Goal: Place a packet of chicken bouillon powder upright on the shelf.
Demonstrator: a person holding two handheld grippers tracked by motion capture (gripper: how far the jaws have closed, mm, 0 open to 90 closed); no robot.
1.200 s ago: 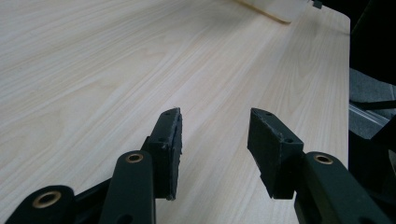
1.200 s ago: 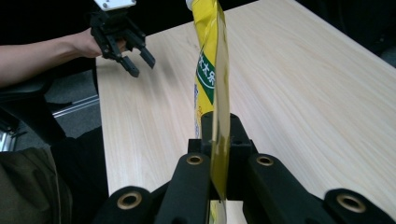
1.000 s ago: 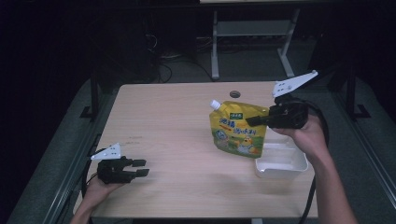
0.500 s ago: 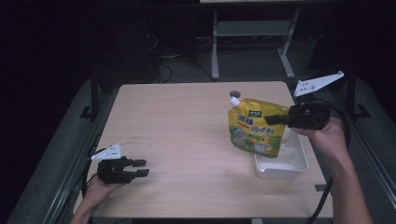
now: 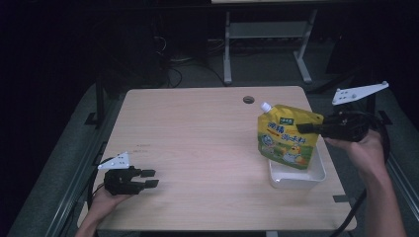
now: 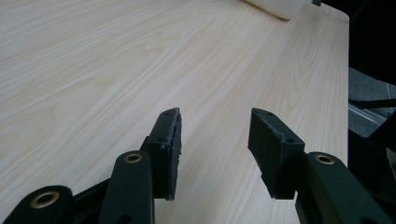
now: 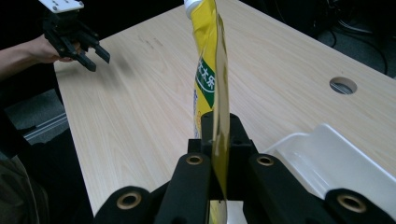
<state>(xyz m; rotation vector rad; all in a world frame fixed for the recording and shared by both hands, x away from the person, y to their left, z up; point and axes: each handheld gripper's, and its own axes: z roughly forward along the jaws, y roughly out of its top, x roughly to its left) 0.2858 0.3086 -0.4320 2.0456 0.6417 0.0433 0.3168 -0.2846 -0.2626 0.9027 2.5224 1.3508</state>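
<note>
Since the earlier frame I have carried the pouch toward the table's right edge; it hangs over the tray. Right gripper pinches its upper edge; left gripper rests spread, empty. Risk: the thin film slips, dropping the pouch outside the tray.

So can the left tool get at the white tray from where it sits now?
Probably not without travelling: the left tool sits open at the table's near-left corner, the white tray at the far right side. Bare tabletop lies between, nothing blocking.
</note>
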